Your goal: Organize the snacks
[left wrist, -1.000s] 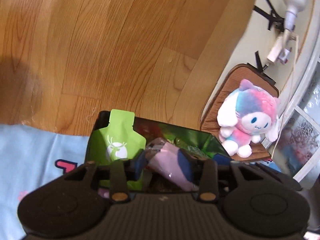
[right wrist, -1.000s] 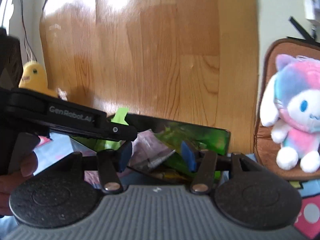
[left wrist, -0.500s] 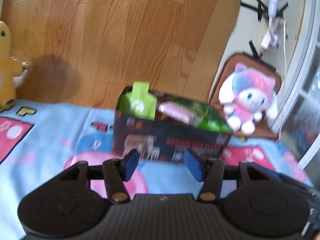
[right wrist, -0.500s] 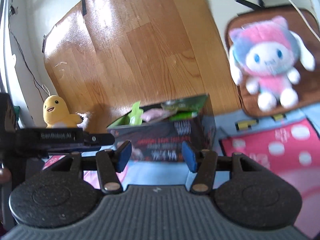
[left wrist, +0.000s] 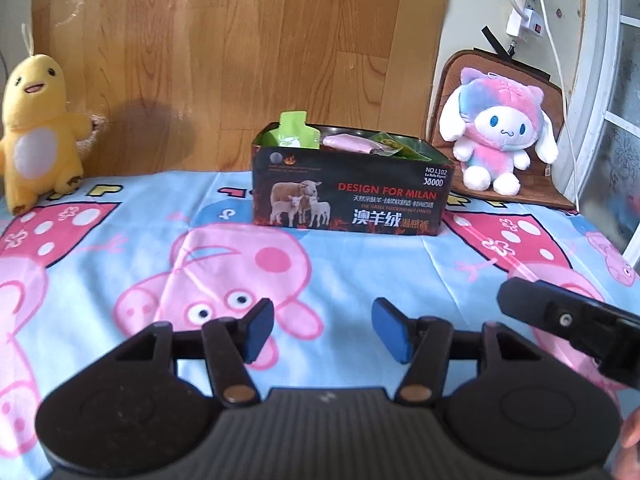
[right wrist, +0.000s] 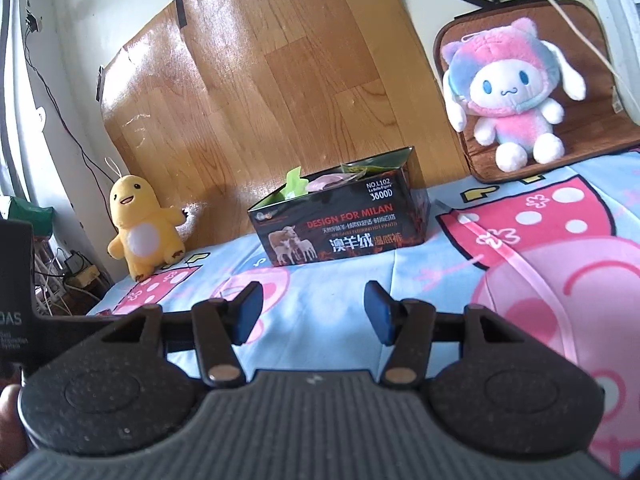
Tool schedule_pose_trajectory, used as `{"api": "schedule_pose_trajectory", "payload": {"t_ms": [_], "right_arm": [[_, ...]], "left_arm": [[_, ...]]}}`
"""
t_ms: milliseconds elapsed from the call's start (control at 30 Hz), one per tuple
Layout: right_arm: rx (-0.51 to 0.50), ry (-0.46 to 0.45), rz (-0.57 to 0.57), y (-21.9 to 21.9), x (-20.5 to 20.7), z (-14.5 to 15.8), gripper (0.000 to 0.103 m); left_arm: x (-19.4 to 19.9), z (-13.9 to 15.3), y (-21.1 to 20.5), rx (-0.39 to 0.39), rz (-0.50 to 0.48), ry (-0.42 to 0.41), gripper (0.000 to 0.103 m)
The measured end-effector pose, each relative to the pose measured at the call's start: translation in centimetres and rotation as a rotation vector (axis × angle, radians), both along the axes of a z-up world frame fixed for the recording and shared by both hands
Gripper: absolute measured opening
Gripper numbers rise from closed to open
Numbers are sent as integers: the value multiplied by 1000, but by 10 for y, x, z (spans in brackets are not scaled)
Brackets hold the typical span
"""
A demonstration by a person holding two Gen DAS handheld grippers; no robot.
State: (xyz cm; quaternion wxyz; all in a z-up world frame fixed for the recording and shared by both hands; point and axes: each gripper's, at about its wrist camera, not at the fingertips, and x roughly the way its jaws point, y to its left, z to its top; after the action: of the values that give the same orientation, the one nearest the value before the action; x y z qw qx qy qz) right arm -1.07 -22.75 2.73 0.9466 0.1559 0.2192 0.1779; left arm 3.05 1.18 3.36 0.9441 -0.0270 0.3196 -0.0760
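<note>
You held both grippers empty, the left gripper point(left wrist: 318, 330) and right gripper point(right wrist: 310, 318) each with fingers spread. The snack packets point(left wrist: 344, 143) sat inside the black box point(left wrist: 350, 204) at frame centre on the cartoon bedsheet point(left wrist: 120, 240). No loose snacks showed; organizing appeared complete.

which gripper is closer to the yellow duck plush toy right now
Left. The left gripper hovers open over the cartoon blanket, with the yellow duck plush toy ahead to its left. The right gripper, also open, sits beyond it, farther from the duck.
</note>
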Motion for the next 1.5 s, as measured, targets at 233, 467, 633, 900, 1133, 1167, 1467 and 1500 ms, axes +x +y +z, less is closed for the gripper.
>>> {"api": "schedule_pose_trajectory", "payload": {"t_ms": [233, 467, 633, 900, 1133, 1167, 1467, 1500], "right_arm": [[-8, 6, -14, 8, -26, -4, 60], [3, -6, -28, 10, -36, -2, 62], [4, -10, -27, 14, -39, -1, 63], [8, -9, -20, 16, -41, -1, 65], [18, -1, -29, 14, -42, -2, 66], [19, -1, -30, 14, -42, -2, 66], [28, 12, -44, 12, -42, -5, 68], [28, 15, -46, 12, -42, -6, 69]], "left_arm": [[-21, -11, 2, 4, 32, 20, 62], [-35, -19, 3, 17, 47, 41, 83], [-44, -11, 5, 39, 73, -7, 100], [-47, -8, 6, 44, 90, -17, 103], [-48, -9, 3, 62, 88, -21, 103], [-48, -9, 3, 63, 87, -20, 103], [-43, -16, -1, 82, 86, 22, 103], [-43, -17, -2, 85, 84, 27, 103]]}}
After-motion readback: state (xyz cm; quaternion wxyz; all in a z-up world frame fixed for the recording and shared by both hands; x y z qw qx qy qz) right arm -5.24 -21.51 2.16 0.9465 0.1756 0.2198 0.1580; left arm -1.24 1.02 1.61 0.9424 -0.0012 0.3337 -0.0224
